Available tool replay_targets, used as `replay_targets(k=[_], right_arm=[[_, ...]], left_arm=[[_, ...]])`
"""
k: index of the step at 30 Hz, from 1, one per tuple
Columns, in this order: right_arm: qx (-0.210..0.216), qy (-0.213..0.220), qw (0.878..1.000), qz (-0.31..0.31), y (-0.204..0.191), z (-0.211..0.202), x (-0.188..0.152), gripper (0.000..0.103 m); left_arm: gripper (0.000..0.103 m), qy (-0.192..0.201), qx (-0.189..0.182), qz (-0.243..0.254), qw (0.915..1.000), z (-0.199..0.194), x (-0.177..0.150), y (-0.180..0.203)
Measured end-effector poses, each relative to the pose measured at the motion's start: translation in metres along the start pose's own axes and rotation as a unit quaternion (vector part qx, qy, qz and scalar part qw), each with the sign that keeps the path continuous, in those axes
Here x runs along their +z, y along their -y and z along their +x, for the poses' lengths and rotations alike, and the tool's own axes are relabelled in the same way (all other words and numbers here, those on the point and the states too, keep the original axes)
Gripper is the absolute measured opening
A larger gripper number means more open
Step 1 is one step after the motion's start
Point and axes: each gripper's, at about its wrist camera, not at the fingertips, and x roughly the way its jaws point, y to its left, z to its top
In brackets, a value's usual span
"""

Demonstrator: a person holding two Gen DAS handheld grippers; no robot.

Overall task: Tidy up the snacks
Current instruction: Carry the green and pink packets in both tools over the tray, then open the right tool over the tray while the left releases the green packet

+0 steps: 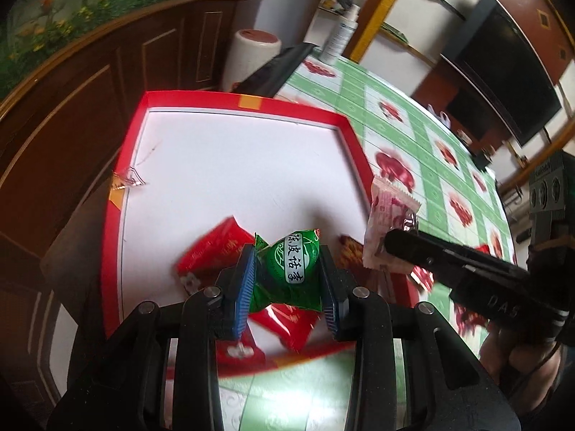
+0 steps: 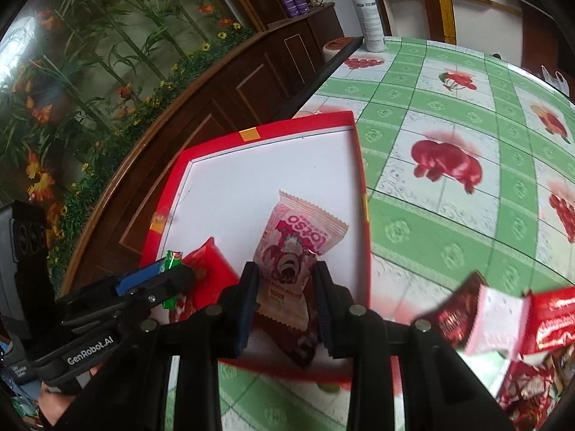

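A red box with a white floor (image 1: pixel 230 165) lies on the table. My left gripper (image 1: pixel 287 269) is shut on a green wrapped candy (image 1: pixel 291 265), held over the box's near end above red snack packets (image 1: pixel 215 251). My right gripper (image 2: pixel 284 287) is shut on a pink bear-print packet (image 2: pixel 294 248), also over the red box (image 2: pixel 230 194). From the left wrist camera, the right gripper (image 1: pixel 395 248) reaches in from the right with the pink packet (image 1: pixel 384 215). From the right wrist camera, the left gripper (image 2: pixel 165 273) shows at lower left with the green candy (image 2: pixel 172 256) and red packets (image 2: pixel 208 265) beneath.
A green-and-white tablecloth with red fruit prints (image 2: pixel 449 115) covers the table. A pile of red snack packets (image 2: pixel 521 330) lies at the right. A white spray bottle (image 2: pixel 370 18) stands at the far table edge. A dark wooden cabinet (image 1: pixel 90 82) runs behind the box.
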Motion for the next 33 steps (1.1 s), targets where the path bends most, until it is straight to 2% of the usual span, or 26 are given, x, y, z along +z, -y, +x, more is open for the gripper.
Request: replay_targets(k=[9, 28, 30, 31, 32, 33], right_arm=[[0.002, 0.001, 1.000, 0.004, 0.000, 0.029, 0.004, 0.034], [-0.001, 0.001, 1.000, 0.003, 0.010, 0.042, 0.002, 0.035], [0.001, 0.007, 1.000, 0.007, 0.011, 0.037, 0.002, 0.045], [0.005, 0.012, 1.000, 0.010, 0.011, 0.034, 0.002, 0.055], [0.007, 0.020, 1.000, 0.012, 0.010, 0.030, 0.002, 0.060], [0.007, 0.028, 1.000, 0.012, 0.009, 0.026, 0.001, 0.061]], left_arm=[[0.033, -0.008, 0.033, -0.015, 0.9993, 0.026, 0.009, -0.013], [0.033, -0.025, 0.042, -0.018, 0.9986, 0.043, 0.021, -0.012], [0.034, -0.026, 0.040, -0.025, 0.9985, 0.042, 0.023, -0.014], [0.038, -0.024, 0.039, -0.029, 0.9985, 0.041, 0.023, -0.014], [0.042, -0.023, 0.039, -0.032, 0.9985, 0.040, 0.022, -0.015], [0.042, -0.022, 0.038, -0.035, 0.9984, 0.039, 0.022, -0.016]])
